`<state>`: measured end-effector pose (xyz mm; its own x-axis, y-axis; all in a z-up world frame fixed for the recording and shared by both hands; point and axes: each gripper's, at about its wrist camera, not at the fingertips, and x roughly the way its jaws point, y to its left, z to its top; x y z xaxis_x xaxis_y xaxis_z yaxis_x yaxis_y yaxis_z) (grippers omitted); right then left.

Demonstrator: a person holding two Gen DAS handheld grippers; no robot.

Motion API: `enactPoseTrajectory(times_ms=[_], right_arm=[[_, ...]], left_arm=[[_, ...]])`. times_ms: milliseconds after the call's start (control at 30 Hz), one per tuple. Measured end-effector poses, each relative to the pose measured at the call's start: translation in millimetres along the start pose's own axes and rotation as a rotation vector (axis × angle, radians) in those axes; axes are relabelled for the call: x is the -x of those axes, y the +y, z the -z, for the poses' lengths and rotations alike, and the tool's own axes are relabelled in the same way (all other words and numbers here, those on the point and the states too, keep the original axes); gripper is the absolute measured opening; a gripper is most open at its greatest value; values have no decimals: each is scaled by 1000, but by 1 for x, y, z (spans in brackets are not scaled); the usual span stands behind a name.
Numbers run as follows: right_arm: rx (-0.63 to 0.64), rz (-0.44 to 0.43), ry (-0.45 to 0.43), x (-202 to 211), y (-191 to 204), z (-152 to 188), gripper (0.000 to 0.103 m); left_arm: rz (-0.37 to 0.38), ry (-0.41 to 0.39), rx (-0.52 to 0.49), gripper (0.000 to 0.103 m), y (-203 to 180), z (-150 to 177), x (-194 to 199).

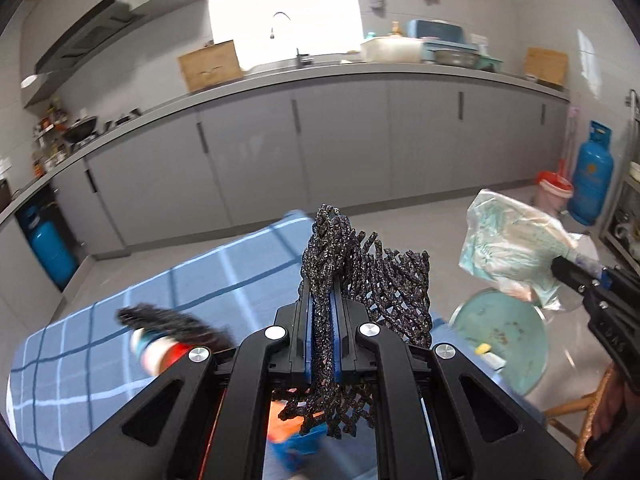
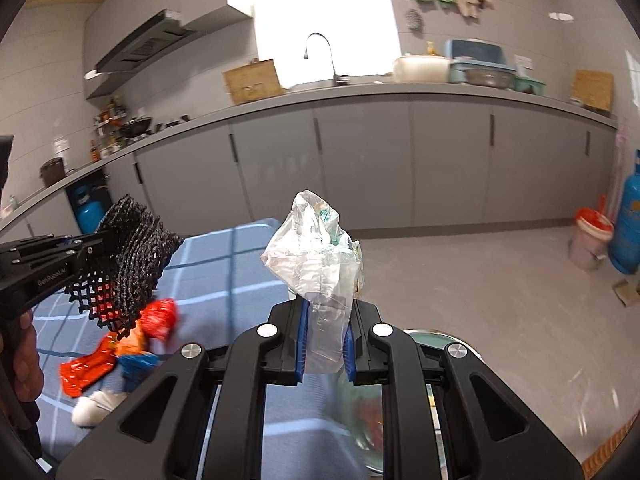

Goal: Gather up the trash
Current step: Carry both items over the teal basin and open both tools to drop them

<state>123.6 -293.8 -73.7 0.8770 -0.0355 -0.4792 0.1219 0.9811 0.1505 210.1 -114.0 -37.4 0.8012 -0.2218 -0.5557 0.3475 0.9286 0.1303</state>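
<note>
My left gripper point(image 1: 322, 296) is shut on a black mesh net point(image 1: 360, 268) that bunches up above the blue pads and hangs below them. In the right wrist view the same left gripper point(image 2: 100, 244) holds the net point(image 2: 128, 264) over the blue checked tablecloth point(image 2: 224, 272). My right gripper point(image 2: 326, 314) is shut on a crumpled clear plastic bag point(image 2: 320, 248). From the left wrist view, the right gripper point(image 1: 564, 270) and its bag point(image 1: 516, 248) are off the table's right side. Red and orange wrappers point(image 2: 160, 318) and a white scrap point(image 2: 96, 404) lie on the cloth.
A round teal stool top point(image 1: 504, 332) stands beside the table, with a wooden chair point(image 1: 576, 408) near it. A red-lidded bin point(image 2: 592, 236) and a blue gas cylinder point(image 2: 632, 224) stand at the far right wall. Grey cabinets point(image 2: 360, 160) run along the back, across open floor.
</note>
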Motion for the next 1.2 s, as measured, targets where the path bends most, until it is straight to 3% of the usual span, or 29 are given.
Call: enactPoseTrajectory(times_ms=[500, 1200], right_arm=[[-83, 103, 59, -6, -69, 34, 16], [-134, 161, 151, -35, -107, 72, 16]], left_arm=[[163, 30, -78, 8, -94, -4, -33], [226, 126, -137, 8, -156, 20, -86]])
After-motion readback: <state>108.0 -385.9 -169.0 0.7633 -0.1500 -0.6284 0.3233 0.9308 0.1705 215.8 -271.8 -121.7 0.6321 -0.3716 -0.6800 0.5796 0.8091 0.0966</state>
